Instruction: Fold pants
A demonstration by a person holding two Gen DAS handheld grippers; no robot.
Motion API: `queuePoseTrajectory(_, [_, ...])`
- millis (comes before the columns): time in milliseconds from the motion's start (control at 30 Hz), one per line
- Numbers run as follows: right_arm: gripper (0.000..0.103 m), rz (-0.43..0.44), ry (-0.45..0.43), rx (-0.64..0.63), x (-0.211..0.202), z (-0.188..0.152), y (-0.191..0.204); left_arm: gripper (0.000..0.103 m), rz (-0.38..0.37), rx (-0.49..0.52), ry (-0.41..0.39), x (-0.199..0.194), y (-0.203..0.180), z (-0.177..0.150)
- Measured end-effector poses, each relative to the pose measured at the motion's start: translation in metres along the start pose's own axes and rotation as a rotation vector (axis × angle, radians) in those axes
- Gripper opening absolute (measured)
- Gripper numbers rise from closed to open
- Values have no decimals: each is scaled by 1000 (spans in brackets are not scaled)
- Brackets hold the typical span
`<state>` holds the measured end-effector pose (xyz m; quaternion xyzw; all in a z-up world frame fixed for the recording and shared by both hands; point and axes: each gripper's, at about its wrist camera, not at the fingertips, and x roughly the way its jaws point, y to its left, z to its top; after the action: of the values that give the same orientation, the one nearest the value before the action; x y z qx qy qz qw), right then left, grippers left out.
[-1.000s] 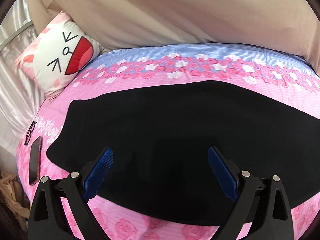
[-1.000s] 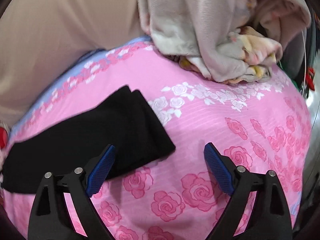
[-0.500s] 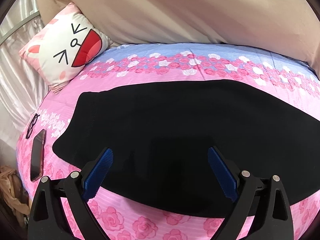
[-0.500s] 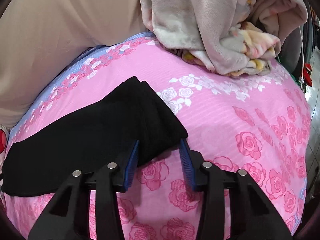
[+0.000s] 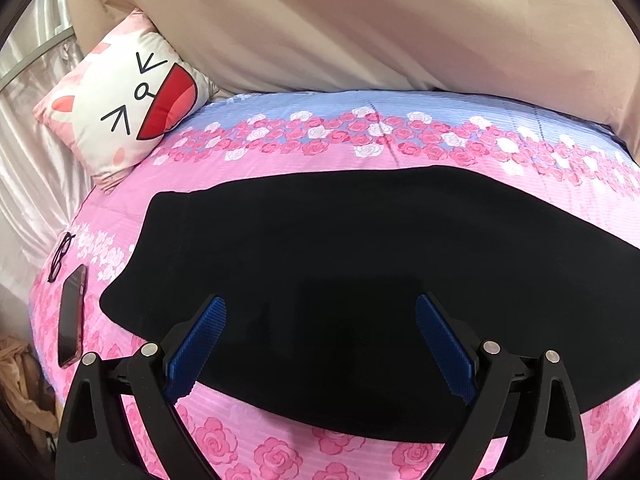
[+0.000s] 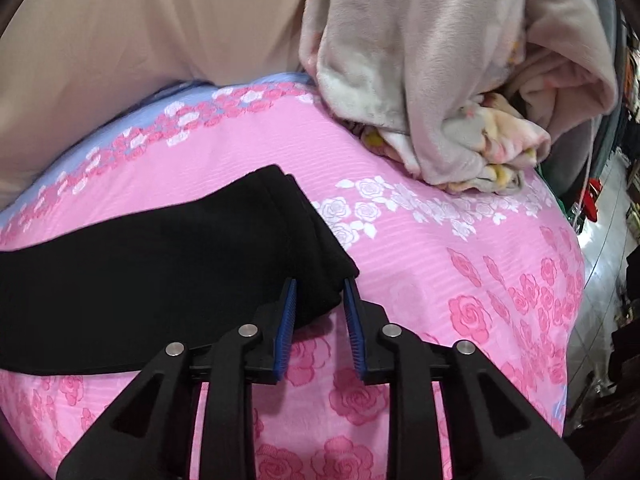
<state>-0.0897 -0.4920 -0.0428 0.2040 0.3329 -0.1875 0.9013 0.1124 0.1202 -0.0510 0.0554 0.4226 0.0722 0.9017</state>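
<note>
Black pants [image 5: 360, 272] lie flat across the pink rose-print bedspread [image 5: 280, 452], which serves here as the landmark.

Left view: your left claw [image 5: 320, 344] hangs over the near edge of the pants, toward the waist end. Its jaws stand wide apart, with nothing between the blue pads [image 5: 196, 344]. On the bedspread beyond the waist end rests a cartoon-face pillow [image 5: 128, 108], against the beige wall covering [image 5: 360, 32]. Beside that same end, near the bedspread's edge, lie a pair of glasses [image 5: 60, 256] and a phone [image 5: 72, 316], both apart from the pants.

Right view: your right claw [image 6: 320, 304] is at the leg end of the pants [image 6: 160, 272], at the near corner of the hem. Its jaws are closing and stand narrow, with that corner of black cloth between them. Whether the pads already press on the cloth cannot be told. A crumpled grey plush blanket [image 6: 420, 80] is heaped on the far part of the bedspread [image 6: 420, 264], well apart from the hem.
</note>
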Motion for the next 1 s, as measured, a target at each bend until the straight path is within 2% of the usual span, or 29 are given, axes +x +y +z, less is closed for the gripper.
queuePoseTrajectory(167, [26,-6,-35,-15,-7,4,1,94,-1,17,-9,-3,-8,2])
queuePoseTrajectory(300, [26,57,25,-18,12,5,0,94,-12,35,-10,-5,-18,1])
queuePoseTrajectory(367, [12,79,31,-22,15,6,-1,94,-9,39,-6,-4,-22,1])
queuePoseTrajectory(500, [11,58,-91,-40,-21,27,-7,94,-8,45,-13,-9,-27,1])
queuePoseTrajectory(533, [3,47,-86,-38,-20,30,-13,94,-8,47,-17,-11,-27,1])
queuePoseTrajectory(567, [3,-6,-56,-38,-9,30,-18,94,-11,49,-21,-11,-28,1])
queuePoseTrajectory(600, [4,-47,31,-57,16,24,-24,94,-12,49,-20,-11,-28,1])
queuePoseTrajectory(633, [5,-18,70,-44,29,18,-30,94,-6,48,-13,-8,-28,1])
queuePoseTrajectory(667, [6,25,63,-3,33,18,-37,94,1,47,-5,-7,-28,0])
queuePoseTrajectory(700, [9,39,58,39,36,17,-44,94,5,44,-1,-6,-27,0])
queuePoseTrajectory(733, [18,61,29,72,35,16,-49,94,6,39,0,-6,-25,0])
queuePoseTrajectory(767, [39,99,1,102,35,15,-53,94,6,35,1,-5,-24,-1])
queuePoseTrajectory(800, [55,157,-22,140,39,14,-57,94,7,32,3,-5,-22,-1])
queuePoseTrajectory(833, [83,203,-29,166,46,13,-59,94,8,28,5,-4,-21,-1])
queuePoseTrajectory(867, [87,235,-24,172,53,14,-58,94,5,26,6,-4,-21,0])
queuePoseTrajectory(900, [87,267,-10,159,68,14,-54,94,2,23,8,-4,-20,0])
queuePoseTrajectory(1000, [87,264,60,107,118,12,-36,94,-3,16,2,-6,-18,-1])
